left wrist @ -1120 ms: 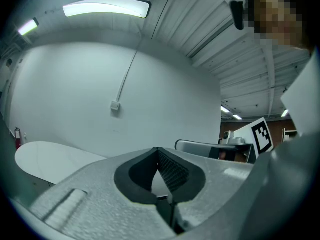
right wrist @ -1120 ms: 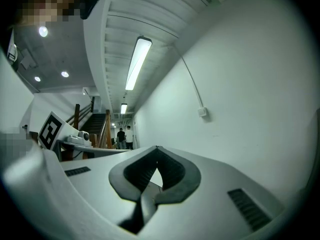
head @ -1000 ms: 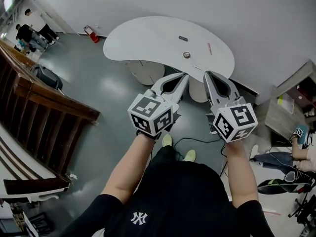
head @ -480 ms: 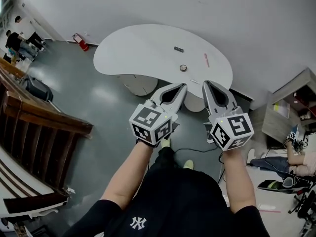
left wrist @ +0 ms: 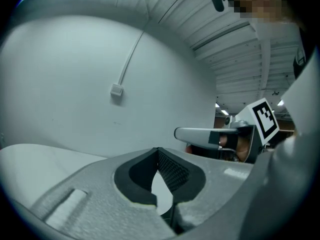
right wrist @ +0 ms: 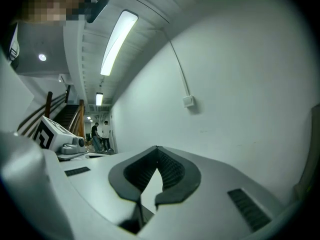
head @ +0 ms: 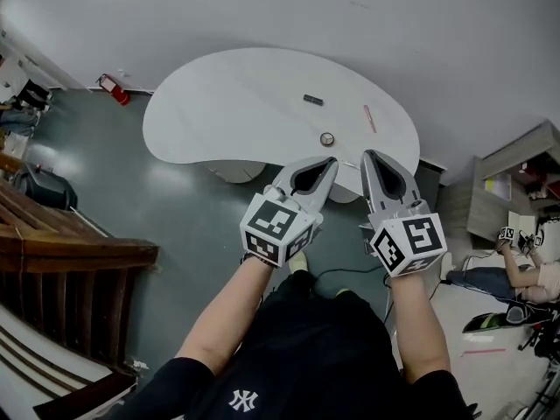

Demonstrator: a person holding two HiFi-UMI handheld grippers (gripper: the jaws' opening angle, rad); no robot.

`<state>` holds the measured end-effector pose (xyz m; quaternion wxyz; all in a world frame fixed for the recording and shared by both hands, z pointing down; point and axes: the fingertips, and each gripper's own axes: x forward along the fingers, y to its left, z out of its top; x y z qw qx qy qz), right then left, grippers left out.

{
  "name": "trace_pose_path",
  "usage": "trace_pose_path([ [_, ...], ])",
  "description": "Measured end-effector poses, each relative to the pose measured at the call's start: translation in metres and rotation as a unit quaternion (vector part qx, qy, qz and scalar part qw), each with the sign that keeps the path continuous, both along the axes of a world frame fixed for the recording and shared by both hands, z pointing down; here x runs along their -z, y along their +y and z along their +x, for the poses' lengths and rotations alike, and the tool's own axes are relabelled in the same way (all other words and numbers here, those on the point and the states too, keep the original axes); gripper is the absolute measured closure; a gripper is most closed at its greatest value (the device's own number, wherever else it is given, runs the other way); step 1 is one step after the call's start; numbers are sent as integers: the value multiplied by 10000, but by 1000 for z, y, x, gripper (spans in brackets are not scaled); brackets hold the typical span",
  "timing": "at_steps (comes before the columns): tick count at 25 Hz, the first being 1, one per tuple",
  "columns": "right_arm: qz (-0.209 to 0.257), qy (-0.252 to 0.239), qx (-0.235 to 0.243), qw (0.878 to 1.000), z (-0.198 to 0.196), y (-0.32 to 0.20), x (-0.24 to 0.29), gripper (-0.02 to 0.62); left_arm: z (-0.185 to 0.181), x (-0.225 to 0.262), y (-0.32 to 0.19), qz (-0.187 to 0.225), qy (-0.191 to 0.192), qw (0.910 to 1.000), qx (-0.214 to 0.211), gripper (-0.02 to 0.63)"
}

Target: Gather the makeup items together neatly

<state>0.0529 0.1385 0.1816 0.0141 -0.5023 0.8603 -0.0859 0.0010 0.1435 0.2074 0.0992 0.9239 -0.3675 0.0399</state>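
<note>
Against a pale wall [head: 262,7] — white table [head: 227,112] on grey floor [head: 114,182].

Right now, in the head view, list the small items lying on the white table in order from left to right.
small dark flat item → round item → pink stick

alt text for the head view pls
A person holds the left hand-held gripper and right hand-held gripper, both shut and empty, toward a white curved table. On it lie a small dark item, a round item and a pink stick, spread apart.
</note>
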Motion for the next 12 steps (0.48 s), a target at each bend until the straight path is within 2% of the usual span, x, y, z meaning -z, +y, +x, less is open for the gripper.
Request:
trace_pose_path([
  [4, -70, -40, -306, 9995, -6, -22, -7, 581, -7, -14, -26, -28, -93, 9996, -257, 598],
  [12, -346, -10, -450, 9984, -1, -64, -40, 581, 5, -52, -67, -107, -325, 9980, -540, 598],
])
